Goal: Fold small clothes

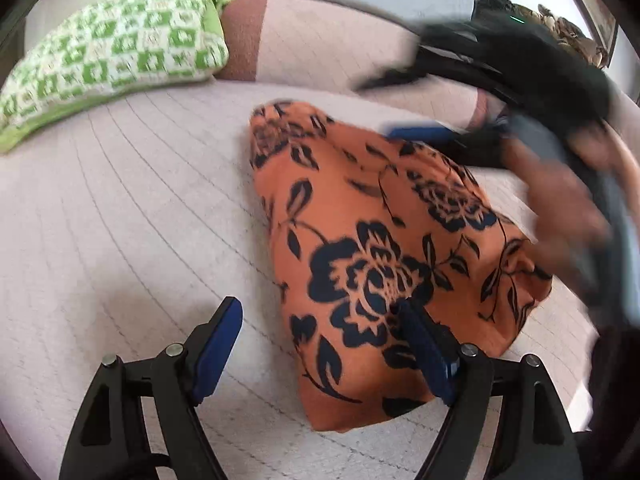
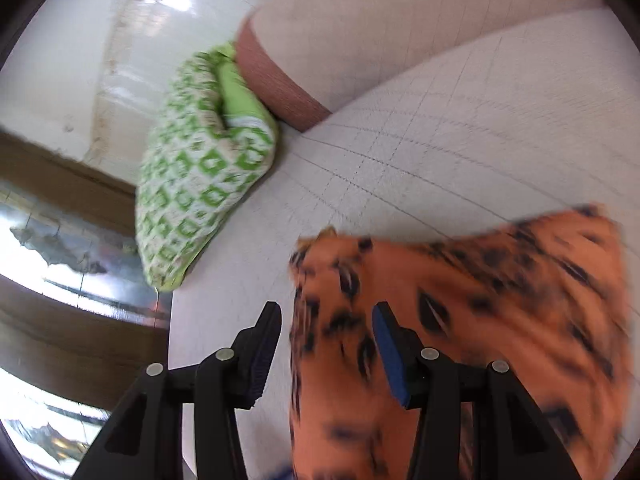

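An orange garment with a dark flower print lies folded into a narrow shape on a white quilted mattress. My left gripper stands open low over its near part, the right finger above the cloth and the left finger over bare mattress. In the left wrist view my right gripper hovers blurred over the garment's far end, held by a hand. In the right wrist view the right gripper is open, with the garment's left edge lying under the gap and neither pad pressing on it.
A green and white patterned cushion lies at the mattress's far left. A pale bolster with a brown end runs along the back. The mattress edge and the floor show at the left of the right wrist view.
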